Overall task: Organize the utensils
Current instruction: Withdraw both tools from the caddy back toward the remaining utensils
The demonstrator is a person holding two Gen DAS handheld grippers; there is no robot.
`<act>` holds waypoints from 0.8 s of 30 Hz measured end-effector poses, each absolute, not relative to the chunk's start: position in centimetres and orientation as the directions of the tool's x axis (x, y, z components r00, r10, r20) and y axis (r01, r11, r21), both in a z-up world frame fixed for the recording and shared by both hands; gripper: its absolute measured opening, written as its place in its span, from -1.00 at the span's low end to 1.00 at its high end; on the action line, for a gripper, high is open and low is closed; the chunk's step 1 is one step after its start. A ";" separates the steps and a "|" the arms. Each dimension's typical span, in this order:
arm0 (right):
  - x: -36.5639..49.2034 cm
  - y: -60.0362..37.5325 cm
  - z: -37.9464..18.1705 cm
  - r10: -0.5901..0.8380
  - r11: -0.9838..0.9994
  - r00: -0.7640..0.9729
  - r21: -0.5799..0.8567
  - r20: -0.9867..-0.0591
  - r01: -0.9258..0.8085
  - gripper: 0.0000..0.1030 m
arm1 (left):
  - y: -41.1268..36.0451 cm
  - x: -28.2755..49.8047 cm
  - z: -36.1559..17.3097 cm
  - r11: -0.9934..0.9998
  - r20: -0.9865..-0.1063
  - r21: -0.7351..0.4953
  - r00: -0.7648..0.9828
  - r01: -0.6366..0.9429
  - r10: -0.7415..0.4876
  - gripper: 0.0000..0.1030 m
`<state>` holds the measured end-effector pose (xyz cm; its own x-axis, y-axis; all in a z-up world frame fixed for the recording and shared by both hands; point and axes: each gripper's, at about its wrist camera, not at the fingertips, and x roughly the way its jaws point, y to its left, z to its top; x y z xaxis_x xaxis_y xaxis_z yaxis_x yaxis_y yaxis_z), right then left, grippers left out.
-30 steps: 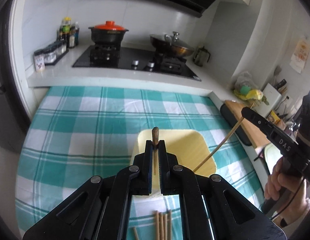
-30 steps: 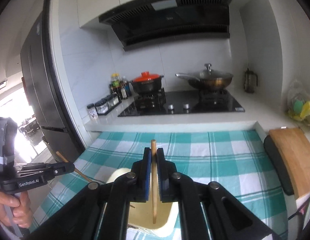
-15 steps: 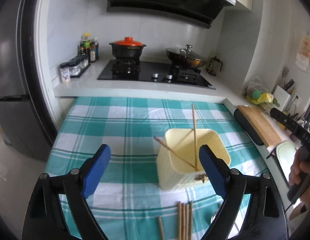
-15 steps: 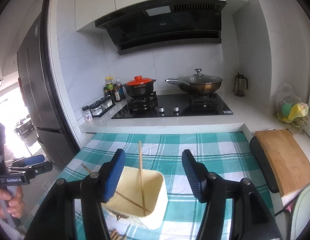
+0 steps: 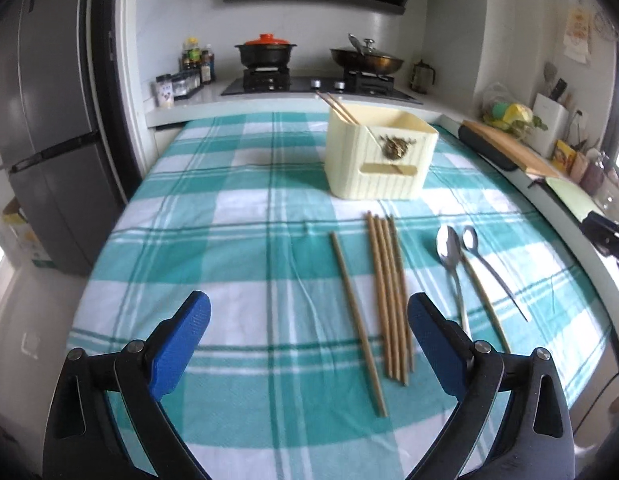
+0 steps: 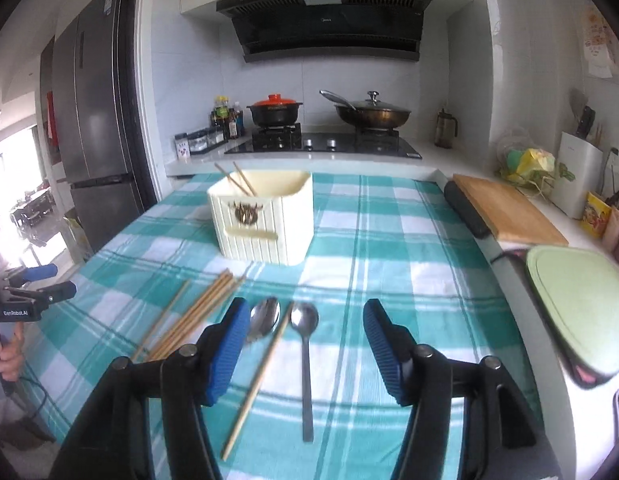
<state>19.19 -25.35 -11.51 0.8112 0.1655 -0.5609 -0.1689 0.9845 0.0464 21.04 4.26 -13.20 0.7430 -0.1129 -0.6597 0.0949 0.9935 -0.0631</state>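
Looking down my left gripper (image 5: 308, 336), jaws spreading wide and empty above loose brown wooden chopsticks (image 5: 389, 296) on the teal checked tablecloth (image 5: 245, 240); the cream ribbed plastic holder (image 5: 379, 158), two chopsticks inside, stands toward the far edge. Right view: my right gripper (image 6: 305, 344) gapes empty over a steel spoon (image 6: 305, 344).

The checked cloth on the table (image 5: 237, 240) lies bare across the left half of the left wrist frame. Right of centre, loose chopsticks (image 5: 387, 296) and two spoons (image 5: 449, 248) lie flat. The cream utensil box (image 5: 379, 156) stands upright beyond them, two chopsticks leaning out at its upper left. A cutting board (image 6: 509, 212) lines the right edge.
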 end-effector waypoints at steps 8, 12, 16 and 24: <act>14.0 -23.6 -15.6 0.142 0.986 0.780 0.018 -0.609 -0.165 0.17 | 0.1 18.6 -14.7 0.977 -0.687 -0.123 0.696 0.174 -0.211 0.93; 13.7 -22.9 -15.9 0.168 0.983 0.778 0.043 -0.605 -0.179 0.17 | -0.1 18.0 -14.6 0.980 -0.676 -0.121 0.710 0.159 -0.199 0.93; 13.8 -21.9 -16.2 0.189 0.978 0.773 0.042 -0.605 -0.206 0.17 | 0.6 17.8 -15.1 0.983 -0.686 -0.130 0.704 0.130 -0.184 0.93; 13.6 -21.1 -16.9 0.214 0.972 0.761 0.056 -0.613 -0.228 0.17 | 1.2 17.5 -15.5 0.990 -0.694 -0.108 0.705 0.094 -0.143 0.93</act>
<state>13.60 -21.06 -16.88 0.7610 0.2136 -0.6125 -0.2281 0.9721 0.0556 17.49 1.23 -15.49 0.7054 -0.1428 -0.6942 0.0944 0.9897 -0.1076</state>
